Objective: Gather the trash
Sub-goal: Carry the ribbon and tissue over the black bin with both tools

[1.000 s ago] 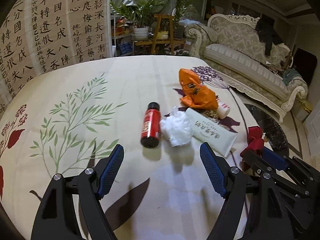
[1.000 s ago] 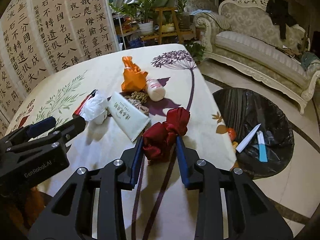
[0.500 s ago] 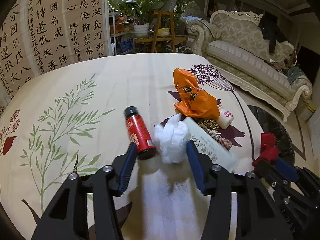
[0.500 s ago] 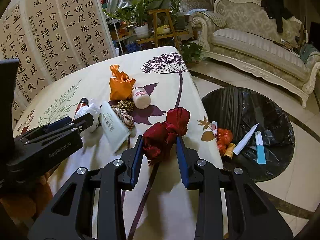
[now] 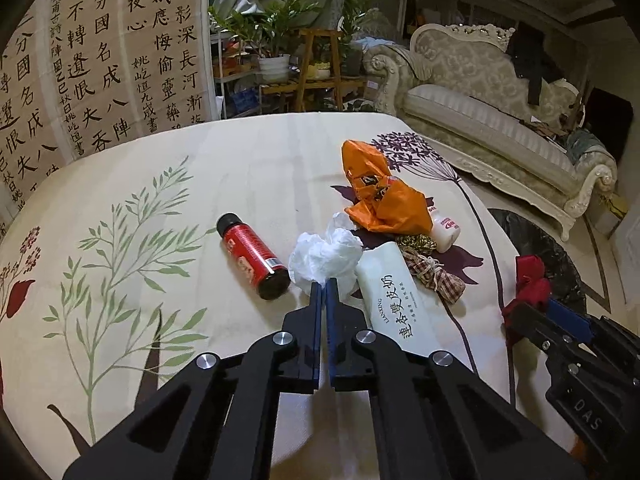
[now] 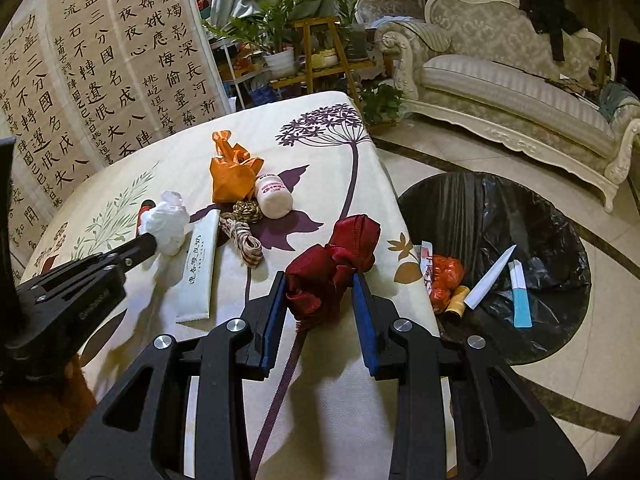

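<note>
Living-room setting: calligraphy screen [image 5: 100, 64] at the back left, potted plants [image 5: 276, 40] on wooden stands, a cream carved sofa [image 5: 500, 112] to the right, tiled floor.

Surface: table [image 5: 240, 168] under a cream cloth printed with green sprigs and a purple flower.

Items on the table:
- Red bottle with black cap [image 5: 253, 255], lying on its side, just left of the white tissue.
- Crumpled white tissue [image 5: 325, 257], beside the bottle and touching the near end of the white tube.
- White tube with printed characters [image 5: 394, 304], lying flat, right of the tissue.
- Orange plastic bag [image 5: 380, 196], crumpled, behind the tissue.
- Small white bottle [image 5: 444, 229], on its side, next to the orange bag.
- Bundle of braided cord and checked cloth [image 5: 428, 264], between the tube and the small white bottle.

Tools:
- Left gripper [image 5: 323, 286]: blue-padded fingers closed almost together, pinching the near edge of the white tissue.
- Right gripper [image 6: 320, 292]: fingers partly closed, clamped on either side of a knotted dark red ribbon [image 6: 332, 260], held above the table's near right edge.

Floor, right of the table: bin lined with a black bag [image 6: 500, 224]. Contents visible: a crumpled red wrapper [image 6: 446, 276], a small brown-and-yellow cylinder [image 6: 456, 302], a white strip [image 6: 490, 278], a blue-and-white strip [image 6: 520, 296].
</note>
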### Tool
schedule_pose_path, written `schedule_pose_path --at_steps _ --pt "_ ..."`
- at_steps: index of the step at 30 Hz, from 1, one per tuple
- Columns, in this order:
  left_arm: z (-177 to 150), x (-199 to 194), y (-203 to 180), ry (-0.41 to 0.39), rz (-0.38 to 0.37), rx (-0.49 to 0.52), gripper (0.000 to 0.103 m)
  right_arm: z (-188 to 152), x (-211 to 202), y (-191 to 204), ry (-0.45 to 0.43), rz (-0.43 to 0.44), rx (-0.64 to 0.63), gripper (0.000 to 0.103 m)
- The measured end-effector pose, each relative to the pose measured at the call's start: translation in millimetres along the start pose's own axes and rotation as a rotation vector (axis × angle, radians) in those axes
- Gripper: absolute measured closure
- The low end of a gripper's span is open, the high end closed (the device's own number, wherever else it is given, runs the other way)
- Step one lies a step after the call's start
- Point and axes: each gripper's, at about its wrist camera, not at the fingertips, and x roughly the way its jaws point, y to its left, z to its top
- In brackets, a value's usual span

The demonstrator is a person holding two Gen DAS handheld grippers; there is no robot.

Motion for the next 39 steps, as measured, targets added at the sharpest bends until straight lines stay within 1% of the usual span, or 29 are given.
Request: schedule_pose_path --at_steps 15,23,27,32,39 --pt "-3 -27 9 -0.038 -0.022 -0.01 0.101 2 -8 0 -0.018 -0.013 -0.007 0.071" --pt "-3 -38 -1 -0.066 -0.053 0.012 0.101 3 -22 -9 -0.057 -0.072 -0.017 0.071" --pt "0 -40 -15 -0.079 -0.085 0.038 0.101 6 -27 -27 -0.071 -0.109 0.01 0.072" --pt "4 -39 -43 -0.09 -0.139 0.079 0.101 8 -33 -54 -0.087 -0.17 0.044 0.072" --pt "10 -22 -85 -0.081 -0.203 0.143 0.101 12 -32 -97 -0.089 -0.255 0.086 0.072"
